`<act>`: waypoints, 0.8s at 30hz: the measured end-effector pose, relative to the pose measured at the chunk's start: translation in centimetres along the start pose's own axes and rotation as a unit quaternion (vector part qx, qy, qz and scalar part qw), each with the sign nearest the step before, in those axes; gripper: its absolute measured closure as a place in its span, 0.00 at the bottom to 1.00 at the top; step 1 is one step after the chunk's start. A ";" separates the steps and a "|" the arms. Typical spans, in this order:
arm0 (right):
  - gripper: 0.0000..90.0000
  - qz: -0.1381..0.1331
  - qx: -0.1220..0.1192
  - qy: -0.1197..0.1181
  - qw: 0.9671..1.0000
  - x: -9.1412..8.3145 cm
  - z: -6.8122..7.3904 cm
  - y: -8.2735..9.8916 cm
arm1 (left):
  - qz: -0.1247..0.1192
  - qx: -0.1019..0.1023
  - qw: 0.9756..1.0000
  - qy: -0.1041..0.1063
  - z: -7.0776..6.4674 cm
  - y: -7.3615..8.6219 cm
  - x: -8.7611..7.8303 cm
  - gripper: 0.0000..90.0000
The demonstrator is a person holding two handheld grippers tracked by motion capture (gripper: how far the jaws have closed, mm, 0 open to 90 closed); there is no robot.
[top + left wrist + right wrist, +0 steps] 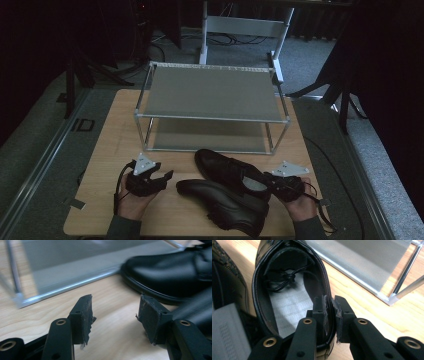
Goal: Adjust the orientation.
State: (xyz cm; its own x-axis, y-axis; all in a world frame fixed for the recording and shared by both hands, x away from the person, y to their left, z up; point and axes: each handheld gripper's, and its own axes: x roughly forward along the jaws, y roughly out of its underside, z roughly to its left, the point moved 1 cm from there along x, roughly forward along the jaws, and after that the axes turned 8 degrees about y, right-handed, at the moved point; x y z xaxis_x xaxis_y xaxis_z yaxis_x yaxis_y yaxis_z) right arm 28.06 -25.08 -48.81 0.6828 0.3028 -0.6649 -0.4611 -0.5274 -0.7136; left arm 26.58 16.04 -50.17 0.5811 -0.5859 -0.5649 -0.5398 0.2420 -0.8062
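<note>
Clearly, the left hand-held gripper (pixel 165 176) is sitting on the desk (pixel 100 150) with its jaws spread and nothing between them, as the left gripper view confirms. It is pointing right, toward the toe of the nearer shoe (pixel 220 204), which is lying just beside its tips. That shoe's long axis is running from its toe at the left down to its heel at the lower right. Behind it, the farther shoe (pixel 225 167) is lying on much the same slant, toe up-left toward the rack (pixel 212 92), heel at the right.

At that heel, the right hand-held gripper (pixel 272 185) is clenching the back rim: in the right gripper view, 1 jaw is sitting inside the shoe's opening and 1 outside, pinching the collar between them. So the right hand is already holding the farther shoe, and the rack's 2 shelves are lying straight ahead of its toe. Judging from this, the coming move is probably a forward slide or lift along the shoe's own length toward a shelf.
</note>
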 end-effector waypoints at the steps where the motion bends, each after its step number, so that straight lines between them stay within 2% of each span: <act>1: 0.89 0.002 0.000 0.001 1.000 -0.1 0.0 0.1 | -0.001 0.006 1.000 0.011 -0.3 -0.1 -0.1 0.50; 5: 0.89 0.003 0.004 0.002 1.000 -0.3 0.1 0.2 | -0.004 0.030 0.998 0.055 -1.6 -0.4 -0.6 0.50; 6: 0.89 0.003 0.004 0.002 1.000 -0.3 0.1 0.2 | -0.004 0.030 0.998 0.055 -1.6 -0.4 -0.6 0.50; 7: 0.89 0.003 0.003 0.003 1.000 -0.3 0.2 0.1 | -0.001 0.046 0.996 0.074 -2.2 -0.5 -0.6 0.50; 9: 0.89 0.004 0.004 0.003 1.000 -0.3 0.2 0.1 | 0.011 0.067 0.994 0.081 -2.8 -0.5 -0.4 0.50; 14: 0.89 0.005 0.002 0.004 1.000 -0.4 0.3 0.1 | 0.052 0.096 0.991 0.072 -3.8 -0.2 1.3 0.50; 19: 0.88 0.006 0.001 0.002 1.000 -0.5 0.3 0.2 | 0.048 0.093 0.992 0.073 -3.7 -0.5 1.5 0.50; 24: 0.88 0.011 -0.004 0.005 1.000 -0.7 0.5 0.2 | 0.046 0.108 0.991 0.063 -3.6 -1.4 1.9 0.51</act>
State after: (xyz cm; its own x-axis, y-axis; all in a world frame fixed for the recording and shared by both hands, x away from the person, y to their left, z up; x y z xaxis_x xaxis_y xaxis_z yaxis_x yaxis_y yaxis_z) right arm 27.24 -25.01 -48.63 0.6780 0.2840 -0.6780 -0.4711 -0.5401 -0.6974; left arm 26.22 11.79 -49.51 0.4474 -0.6420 -0.6226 -0.4360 0.4513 -0.7786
